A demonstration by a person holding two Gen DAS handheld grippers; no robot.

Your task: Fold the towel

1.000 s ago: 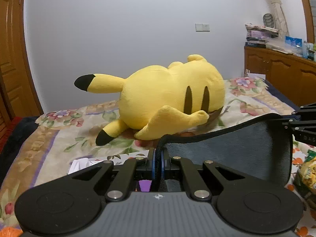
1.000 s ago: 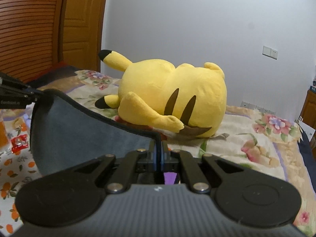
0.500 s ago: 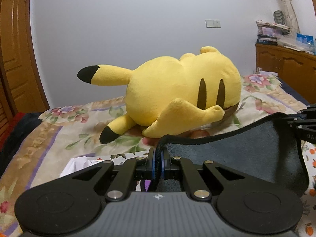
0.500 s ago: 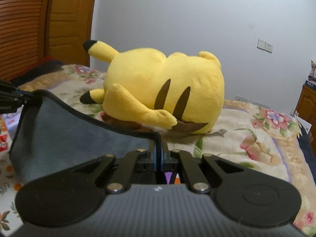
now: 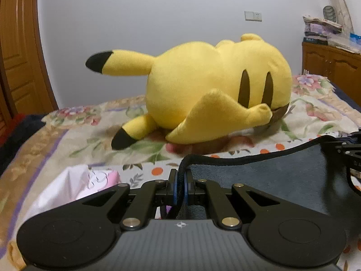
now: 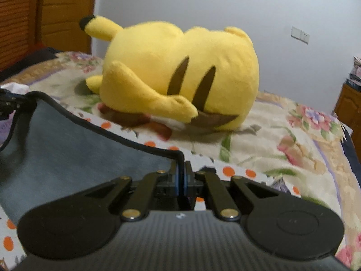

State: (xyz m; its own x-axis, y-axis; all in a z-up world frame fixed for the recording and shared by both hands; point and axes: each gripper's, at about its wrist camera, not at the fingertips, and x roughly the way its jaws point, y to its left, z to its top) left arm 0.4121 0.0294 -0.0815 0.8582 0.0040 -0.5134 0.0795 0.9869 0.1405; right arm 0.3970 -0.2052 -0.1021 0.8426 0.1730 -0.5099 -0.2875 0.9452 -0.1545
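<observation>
Both claws pinching the towel's top edge over the bed.

My left claw [image 5: 180, 180] and right claw [image 6: 181, 176] are each clenched on a corner of the dark grey towel [image 5: 270, 176], which hangs stretched between them, near the yellow plush toy [image 5: 214, 90] lying farther back on the floral bed [image 5: 67, 131].

We are in a home bedroom: a bed [image 5: 74, 140] under a floral bedspread [image 6: 293, 135] carries a big yellow Pikachu plush [image 5: 203, 90]. We see a wooden door [image 5: 15, 52] at the left, a wall switch [image 5: 253, 16] on the plain white wall, and a wooden cabinet [image 5: 331, 61] stacked with papers.
</observation>
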